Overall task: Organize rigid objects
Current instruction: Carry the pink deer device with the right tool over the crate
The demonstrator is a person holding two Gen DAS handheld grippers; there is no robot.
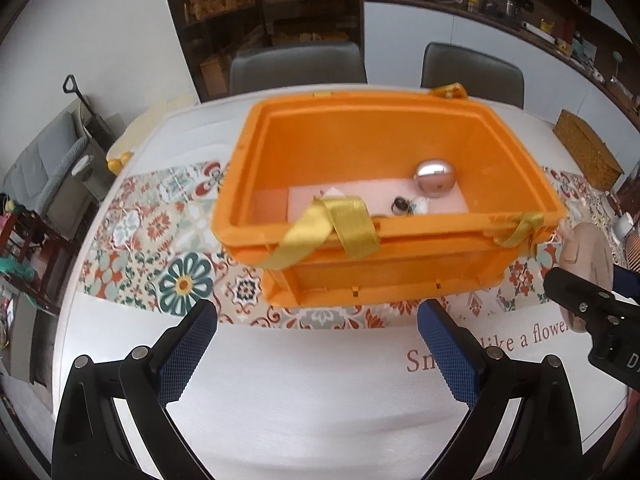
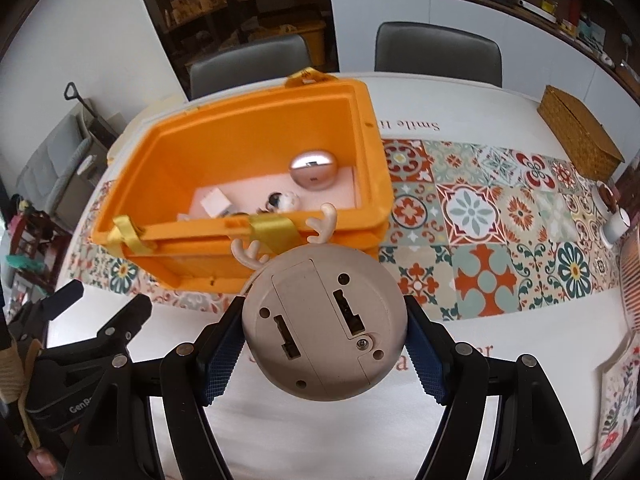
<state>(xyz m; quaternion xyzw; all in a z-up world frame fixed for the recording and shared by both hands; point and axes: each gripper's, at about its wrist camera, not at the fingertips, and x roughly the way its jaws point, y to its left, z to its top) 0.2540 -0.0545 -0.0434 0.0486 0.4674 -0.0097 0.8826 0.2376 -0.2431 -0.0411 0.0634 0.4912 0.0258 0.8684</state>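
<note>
Lettering "Smile" (image 2: 417,125) on tablecloth (image 2: 520,120); two chairs (image 2: 438,54) behind. Right gripper (image 2: 326,354) clamping one antlered round gadget (image 2: 324,324) near orange crate (image 2: 256,136). Left gripper (image 1: 318,354) spread, empty.

On the white tablecloth (image 1: 304,380) covering your tabletop, maroon serif print reads "like a flower", with a word starting "Sm" before it cut off. Its far edge shows "Smile", upside down. The black left gripper (image 2: 80,360) body carries white letters "Gen".
</note>
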